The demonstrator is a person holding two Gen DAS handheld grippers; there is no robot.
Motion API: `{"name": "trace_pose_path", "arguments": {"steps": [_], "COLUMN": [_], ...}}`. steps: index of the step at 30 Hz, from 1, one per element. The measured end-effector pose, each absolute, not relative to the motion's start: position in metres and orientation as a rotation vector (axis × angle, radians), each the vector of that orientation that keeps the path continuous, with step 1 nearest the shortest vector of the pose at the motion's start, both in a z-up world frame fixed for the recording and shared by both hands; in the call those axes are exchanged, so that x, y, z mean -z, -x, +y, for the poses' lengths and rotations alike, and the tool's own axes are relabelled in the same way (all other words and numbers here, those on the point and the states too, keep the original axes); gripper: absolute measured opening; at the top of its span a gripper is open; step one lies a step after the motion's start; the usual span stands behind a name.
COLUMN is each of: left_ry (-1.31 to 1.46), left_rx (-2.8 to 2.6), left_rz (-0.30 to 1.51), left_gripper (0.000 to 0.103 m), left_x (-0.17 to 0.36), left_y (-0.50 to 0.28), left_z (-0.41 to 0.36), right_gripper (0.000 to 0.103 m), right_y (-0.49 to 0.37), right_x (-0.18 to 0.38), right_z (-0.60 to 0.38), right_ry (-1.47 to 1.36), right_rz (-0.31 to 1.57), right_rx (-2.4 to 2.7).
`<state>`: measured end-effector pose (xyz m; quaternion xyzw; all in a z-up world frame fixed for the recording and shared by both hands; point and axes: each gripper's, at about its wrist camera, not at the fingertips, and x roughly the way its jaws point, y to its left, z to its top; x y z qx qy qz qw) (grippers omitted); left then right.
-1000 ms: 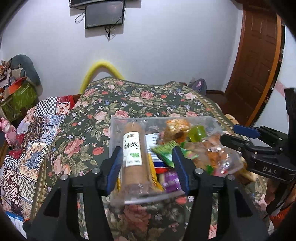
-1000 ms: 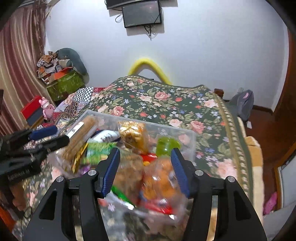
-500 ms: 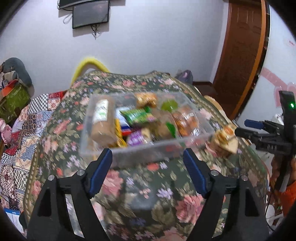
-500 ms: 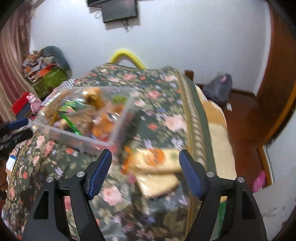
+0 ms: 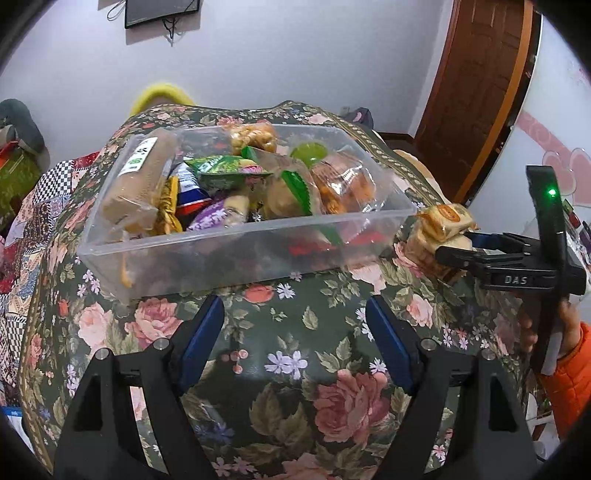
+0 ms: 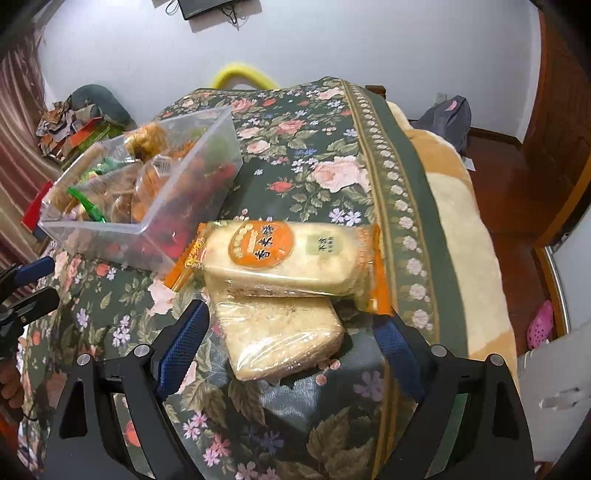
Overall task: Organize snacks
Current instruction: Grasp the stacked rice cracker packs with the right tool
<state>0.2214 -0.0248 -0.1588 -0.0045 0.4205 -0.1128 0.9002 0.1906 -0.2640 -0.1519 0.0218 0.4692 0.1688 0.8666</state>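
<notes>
Floral bedspread; wall screen; brown door.

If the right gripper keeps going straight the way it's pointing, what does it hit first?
Most likely the clear-wrapped cracker pack, lying between the opening jaws of the right gripper and untouched; the orange-labelled rice cracker pack lies beyond, partly on it. Depth is uncertain.

The bedspread is dark green, strewn with pink roses and small lilac flowers. On it, the clear bin shows green, purple and tan wrappers. Beside the bin, a rice-cracker pack is pale cream with orange ends and an orange disc.
</notes>
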Motion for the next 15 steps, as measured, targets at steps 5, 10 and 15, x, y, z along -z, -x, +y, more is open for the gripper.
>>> {"name": "trace_pose_path", "arguments": {"steps": [5,10,15], "left_ry": [0.009,0.02,0.018], "left_rx": [0.231,0.239,0.258], "left_rz": [0.881,0.883,0.87], "left_gripper": [0.079,0.079,0.079], "left_x": [0.163,0.162,0.155], "left_y": [-0.222,-0.22,-0.209], "left_z": [-0.025,-0.026,-0.028], "right_gripper": [0.06,0.055,0.055], "right_y": [-0.188,-0.169,-0.145], "right_x": [0.158,0.159,0.158], "right_z": [-0.259,-0.248,-0.232], "right_ry": [-0.02,0.031,0.055], "right_rz": [0.984,0.97,0.962], "right_rx": [-0.388,-0.414,-0.466]}}
